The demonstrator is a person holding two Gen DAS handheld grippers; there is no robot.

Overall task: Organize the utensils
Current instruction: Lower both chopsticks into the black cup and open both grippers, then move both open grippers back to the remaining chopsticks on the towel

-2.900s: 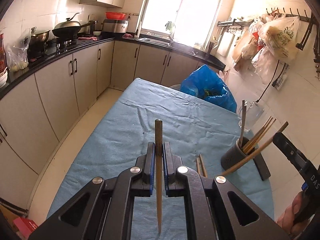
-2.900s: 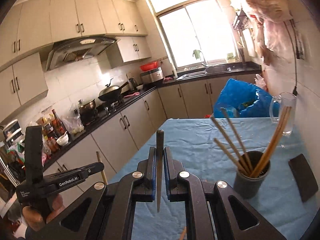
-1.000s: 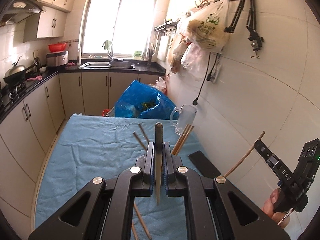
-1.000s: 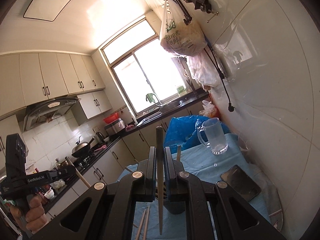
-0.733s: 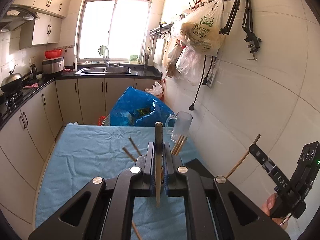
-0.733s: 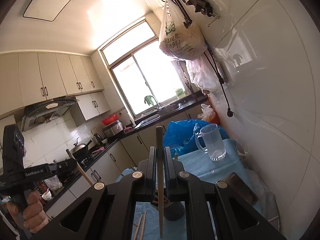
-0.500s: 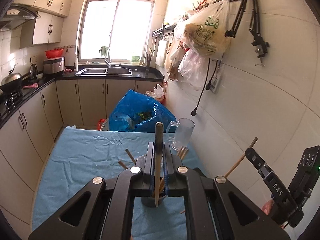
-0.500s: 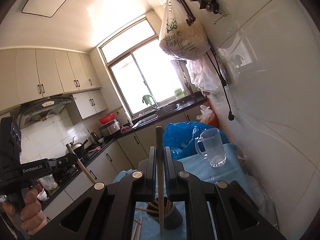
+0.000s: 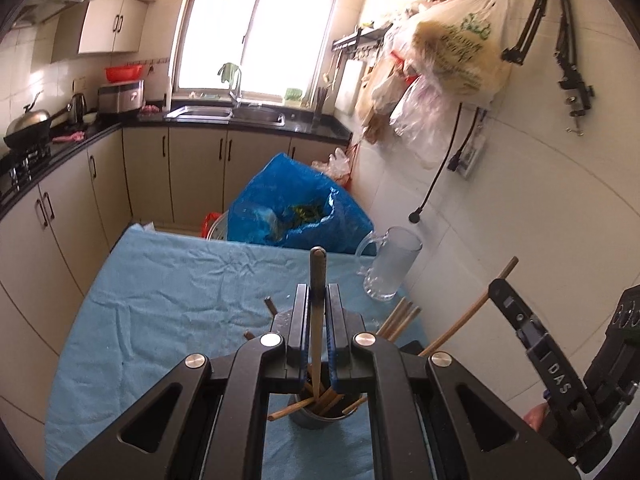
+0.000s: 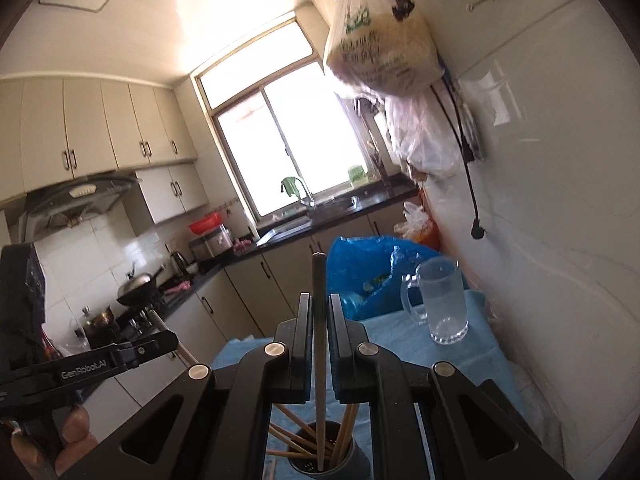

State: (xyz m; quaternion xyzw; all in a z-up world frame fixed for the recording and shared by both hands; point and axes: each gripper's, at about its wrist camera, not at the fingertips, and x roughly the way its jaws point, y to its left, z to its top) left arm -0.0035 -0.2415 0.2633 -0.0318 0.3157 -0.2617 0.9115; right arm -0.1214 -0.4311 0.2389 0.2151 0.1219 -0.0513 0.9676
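Note:
My left gripper (image 9: 318, 300) is shut on a wooden chopstick (image 9: 318, 280) held upright, its lower tip inside the dark holder cup (image 9: 320, 420) that holds several chopsticks. My right gripper (image 10: 319, 308) is shut on another chopstick (image 10: 319, 320), its lower end reaching into the same cup (image 10: 328, 464). The right gripper also shows at the right of the left wrist view (image 9: 508, 292), and the left gripper at the left of the right wrist view (image 10: 160, 344). Both hover over the cup.
The table has a blue cloth (image 9: 168, 304). A glass mug (image 9: 390, 266) stands near the wall. A blue plastic bag (image 9: 296, 212) sits past the table's far end. Kitchen counters (image 9: 60, 152) run along the left. Bags hang on the right wall (image 9: 448, 64).
Both grippers have moved in over the holder cup and lowered. The tips of both chopsticks now reach into the cup; a second ago the cup sat lower and farther ahead.

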